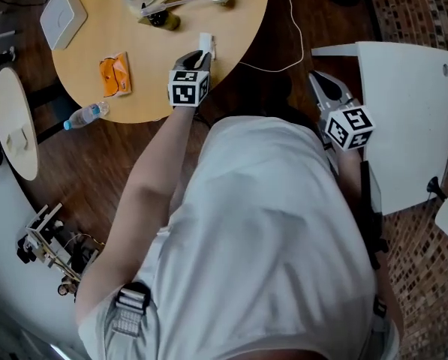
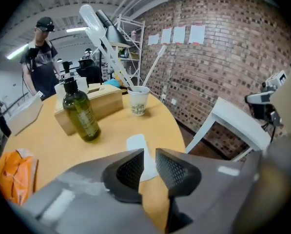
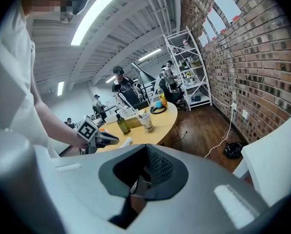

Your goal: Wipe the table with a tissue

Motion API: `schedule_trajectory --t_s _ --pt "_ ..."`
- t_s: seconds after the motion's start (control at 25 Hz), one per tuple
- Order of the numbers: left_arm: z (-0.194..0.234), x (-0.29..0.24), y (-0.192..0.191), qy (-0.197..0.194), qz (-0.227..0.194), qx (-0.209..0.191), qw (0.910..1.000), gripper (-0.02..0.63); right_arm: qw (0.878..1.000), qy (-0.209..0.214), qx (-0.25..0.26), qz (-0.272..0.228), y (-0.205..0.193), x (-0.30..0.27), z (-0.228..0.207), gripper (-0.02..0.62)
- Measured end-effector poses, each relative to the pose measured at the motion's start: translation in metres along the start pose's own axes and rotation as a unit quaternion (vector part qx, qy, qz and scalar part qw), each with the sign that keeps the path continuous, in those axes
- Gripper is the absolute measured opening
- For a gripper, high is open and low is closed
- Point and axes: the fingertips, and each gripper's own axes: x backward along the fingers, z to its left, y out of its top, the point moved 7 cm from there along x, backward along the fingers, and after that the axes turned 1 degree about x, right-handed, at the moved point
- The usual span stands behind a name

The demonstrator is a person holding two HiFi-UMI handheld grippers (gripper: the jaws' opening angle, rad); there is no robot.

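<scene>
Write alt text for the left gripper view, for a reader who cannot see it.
The left gripper, its grey jaws apart, points at a flat white paper tissue near the edge of a round light wooden table. Behind it stand a dark green pump bottle and a white paper cup.

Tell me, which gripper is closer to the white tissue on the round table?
Left. The left gripper hovers just short of the tissue, at the near edge of the table, jaws apart. The right gripper is off the table, over the wooden floor.
</scene>
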Motion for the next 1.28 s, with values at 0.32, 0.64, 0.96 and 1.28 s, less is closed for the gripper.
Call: schedule_trajectory --t_s 0.32,0.64,0.96,1.28 --pt "0.022 -0.046 -0.005 -0.017 0.11 -0.065 0.9916 0.153 0.997 -0.063 -0.04 -0.014 -0.021 0.03 -0.009 0.008" --pt "0.022 -0.053 -0.007 -0.006 0.142 -0.096 0.9851 0.113 0.988 -0.128 -0.074 -0.047 -0.039 0.064 -0.004 0.008" --pt "-0.012 -0.057 0.007 -0.091 0.094 -0.105 0.9859 0.058 0.975 -0.18 -0.105 -0.077 -0.063 0.083 0.021 0.008" --pt "-0.113 -0.064 0.05 -0.252 0.036 -0.176 0.9509 0.058 0.957 -0.238 -0.137 -0.09 -0.092 0.106 0.039 0.008"
